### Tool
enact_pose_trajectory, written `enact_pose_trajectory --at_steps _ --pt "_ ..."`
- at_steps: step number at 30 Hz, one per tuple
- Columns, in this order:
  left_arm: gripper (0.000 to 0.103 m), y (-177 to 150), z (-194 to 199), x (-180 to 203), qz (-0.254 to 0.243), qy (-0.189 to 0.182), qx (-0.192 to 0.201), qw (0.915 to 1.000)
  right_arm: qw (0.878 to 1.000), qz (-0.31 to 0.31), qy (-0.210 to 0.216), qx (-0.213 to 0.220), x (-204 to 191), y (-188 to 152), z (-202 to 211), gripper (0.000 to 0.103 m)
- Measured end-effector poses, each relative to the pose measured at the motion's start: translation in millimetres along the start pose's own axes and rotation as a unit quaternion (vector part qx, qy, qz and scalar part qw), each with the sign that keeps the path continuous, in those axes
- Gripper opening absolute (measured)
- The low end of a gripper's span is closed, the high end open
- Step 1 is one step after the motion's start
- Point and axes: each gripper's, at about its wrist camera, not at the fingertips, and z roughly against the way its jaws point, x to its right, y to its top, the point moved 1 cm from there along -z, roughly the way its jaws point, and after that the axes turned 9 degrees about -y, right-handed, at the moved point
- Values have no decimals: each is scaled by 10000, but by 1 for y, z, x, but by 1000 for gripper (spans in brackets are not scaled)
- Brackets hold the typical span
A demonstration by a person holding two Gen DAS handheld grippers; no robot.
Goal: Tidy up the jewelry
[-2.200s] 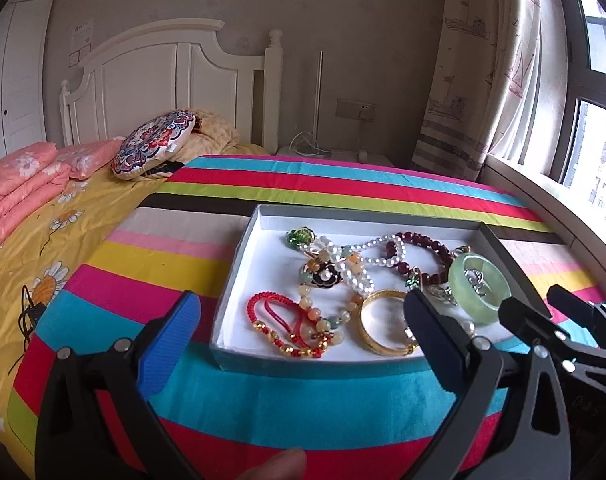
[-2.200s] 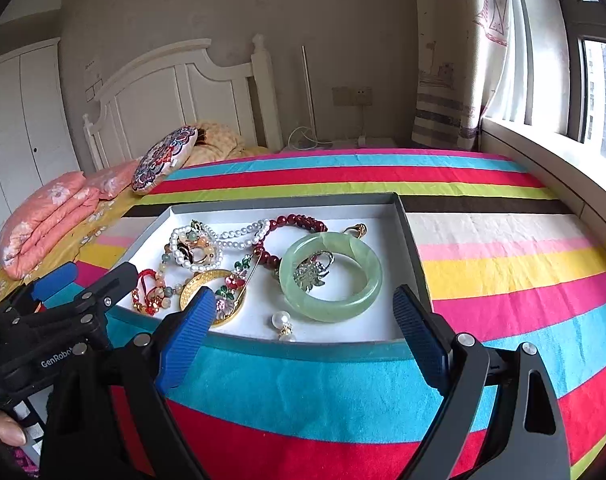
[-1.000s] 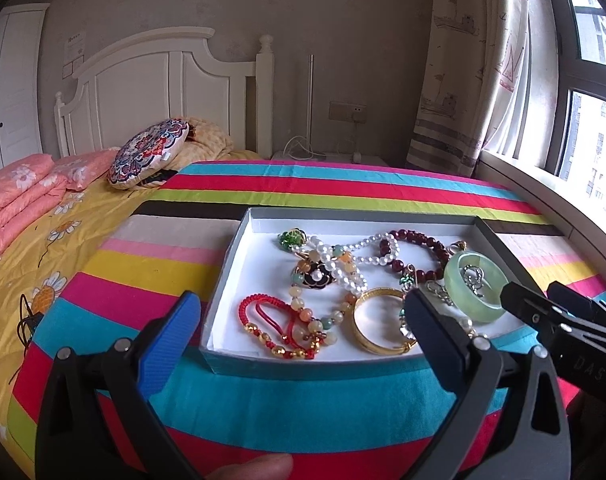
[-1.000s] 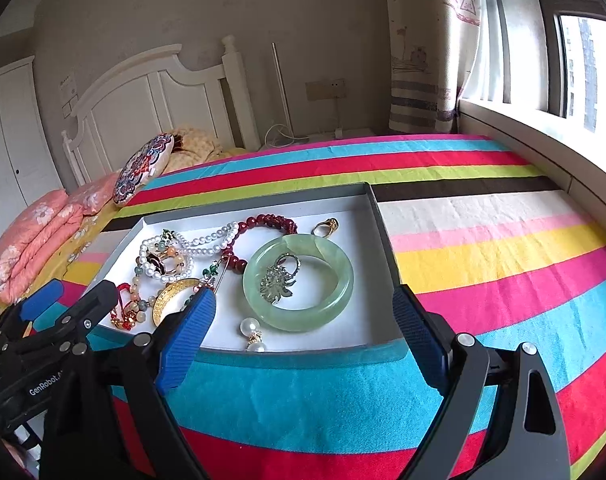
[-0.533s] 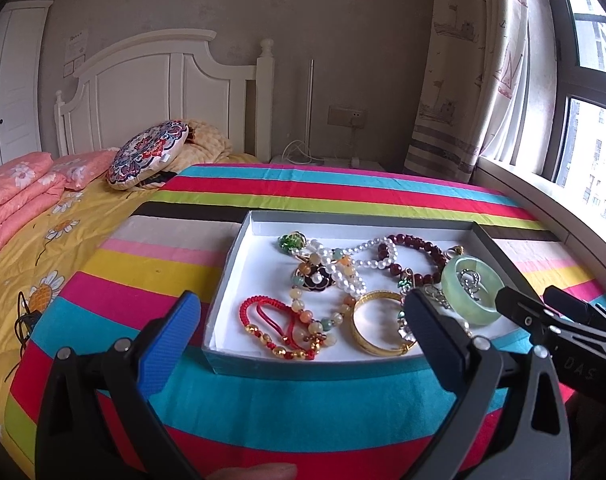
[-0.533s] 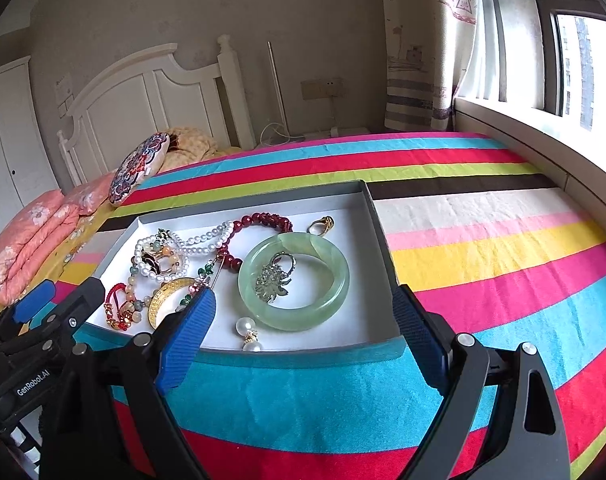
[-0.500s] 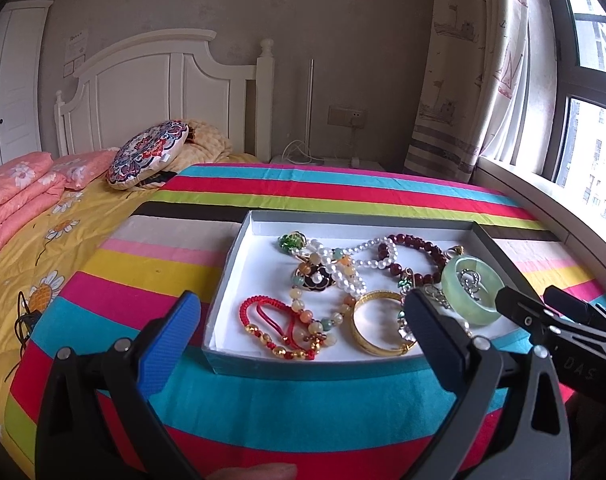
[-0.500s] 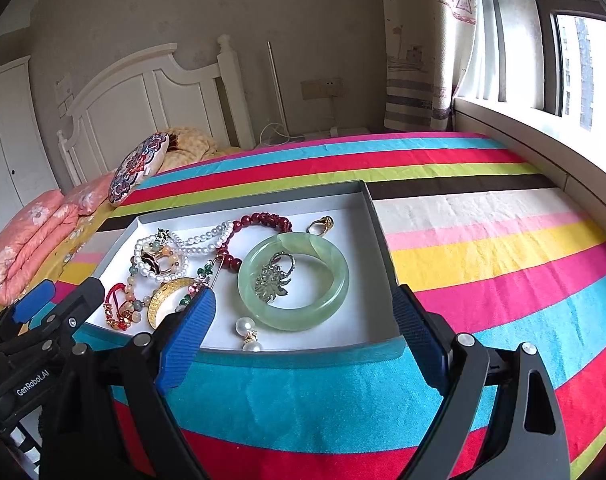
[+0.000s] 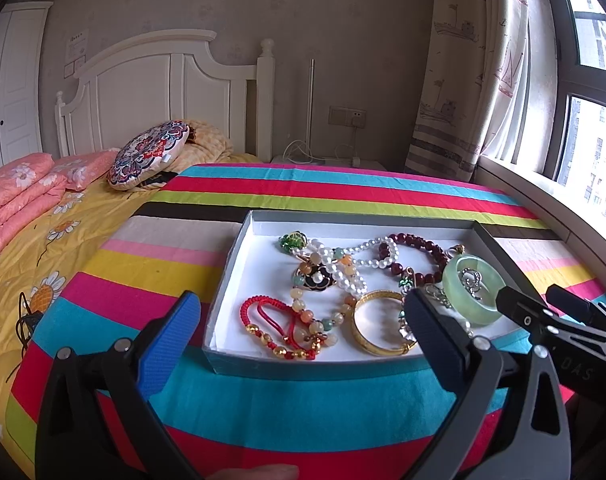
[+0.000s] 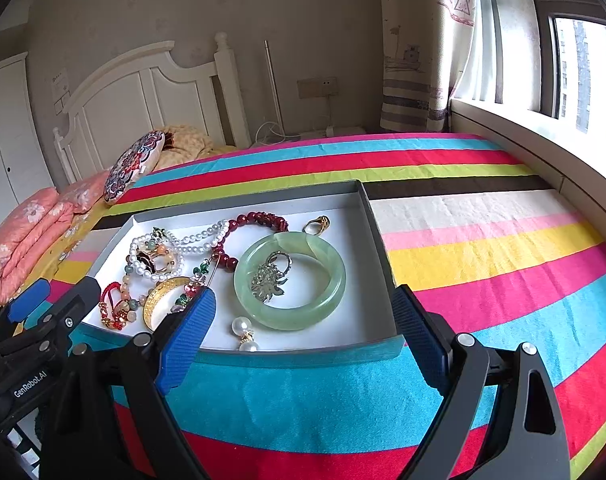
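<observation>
The striped cloth (image 10: 483,248) is lying bare to the right of the grey tray (image 10: 377,236) and in front of it, giving open passage. The tray's low walls are fencing in the jewelry. Inside, the jade bangle (image 10: 290,280) is taking up the right half, with white floor showing clear along the right wall. The left half is sitting crowded with the tangled bead strands (image 9: 327,264).
</observation>
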Motion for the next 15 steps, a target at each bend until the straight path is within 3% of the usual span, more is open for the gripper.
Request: enact_pose_trajectory --at_steps 15 --pt "101 -1 1 -1 -10 1 30 10000 10000 16 -21 27 1 -1 2 87"
